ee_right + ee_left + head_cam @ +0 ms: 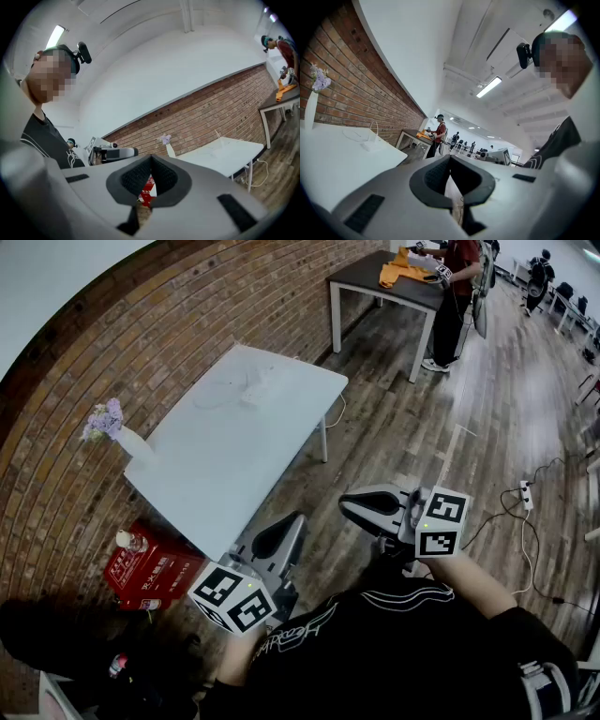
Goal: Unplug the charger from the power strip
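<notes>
The white power strip (255, 390) with the charger plugged into it lies on the far part of the white table (216, 465), beside a loose loop of white cable (217, 392). Both grippers hang in the air close to my body, well short of the table. My left gripper (298, 521) is shut with nothing in it, its tip near the table's near corner. My right gripper (345, 504) is shut too and empty, over the wooden floor. The left gripper view shows the closed left gripper (449, 159) and the strip (369, 142) far off. The right gripper (151, 161) points across toward the table (220, 152).
A white vase with purple flowers (114, 426) stands at the table's left edge by the brick wall. A red box (150, 573) sits on the floor under it. Another power strip with cables (525, 494) lies on the floor at right. A person stands at a dark table (384, 279) behind.
</notes>
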A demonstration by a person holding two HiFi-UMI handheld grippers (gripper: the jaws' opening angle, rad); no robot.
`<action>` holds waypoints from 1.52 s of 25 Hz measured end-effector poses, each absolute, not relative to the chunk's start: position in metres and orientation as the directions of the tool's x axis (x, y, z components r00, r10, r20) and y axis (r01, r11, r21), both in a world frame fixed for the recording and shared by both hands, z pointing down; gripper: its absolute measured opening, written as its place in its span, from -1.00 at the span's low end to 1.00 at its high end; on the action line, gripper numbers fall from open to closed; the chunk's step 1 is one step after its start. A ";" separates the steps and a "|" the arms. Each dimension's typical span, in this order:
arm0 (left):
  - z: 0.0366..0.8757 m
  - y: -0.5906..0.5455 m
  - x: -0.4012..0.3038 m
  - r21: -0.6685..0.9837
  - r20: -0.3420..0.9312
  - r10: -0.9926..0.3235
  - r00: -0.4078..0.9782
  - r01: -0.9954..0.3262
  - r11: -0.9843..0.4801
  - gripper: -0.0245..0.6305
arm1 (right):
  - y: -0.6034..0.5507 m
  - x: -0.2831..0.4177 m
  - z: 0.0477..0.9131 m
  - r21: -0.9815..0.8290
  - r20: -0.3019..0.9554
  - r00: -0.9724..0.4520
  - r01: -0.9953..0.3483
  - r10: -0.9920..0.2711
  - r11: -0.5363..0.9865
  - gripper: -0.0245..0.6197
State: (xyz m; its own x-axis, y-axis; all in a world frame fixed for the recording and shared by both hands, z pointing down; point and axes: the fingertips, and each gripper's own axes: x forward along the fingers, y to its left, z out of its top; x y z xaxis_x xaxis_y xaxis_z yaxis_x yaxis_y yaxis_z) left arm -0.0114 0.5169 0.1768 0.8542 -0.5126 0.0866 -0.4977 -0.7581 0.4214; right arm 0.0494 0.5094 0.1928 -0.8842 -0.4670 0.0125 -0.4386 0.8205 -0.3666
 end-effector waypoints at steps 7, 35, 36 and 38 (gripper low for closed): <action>0.170 0.518 -0.013 0.410 0.086 -0.509 0.857 -0.496 -0.765 -0.91 | 0.511 0.042 0.192 -0.371 0.015 -0.887 -0.433 -0.461 0.822 -0.93; 0.200 0.419 0.024 0.465 0.136 -0.518 0.845 -0.516 -0.720 -0.92 | 0.415 0.093 0.226 -0.424 0.031 -0.856 -0.479 -0.516 0.769 -0.93; 0.204 0.407 0.027 0.470 0.144 -0.517 0.844 -0.518 -0.715 -0.91 | 0.403 0.096 0.229 -0.430 0.031 -0.855 -0.479 -0.518 0.765 -0.93; 0.212 0.379 0.033 0.478 0.156 -0.520 0.840 -0.525 -0.704 -0.91 | 0.377 0.105 0.235 -0.438 0.036 -0.855 -0.479 -0.518 0.761 -0.93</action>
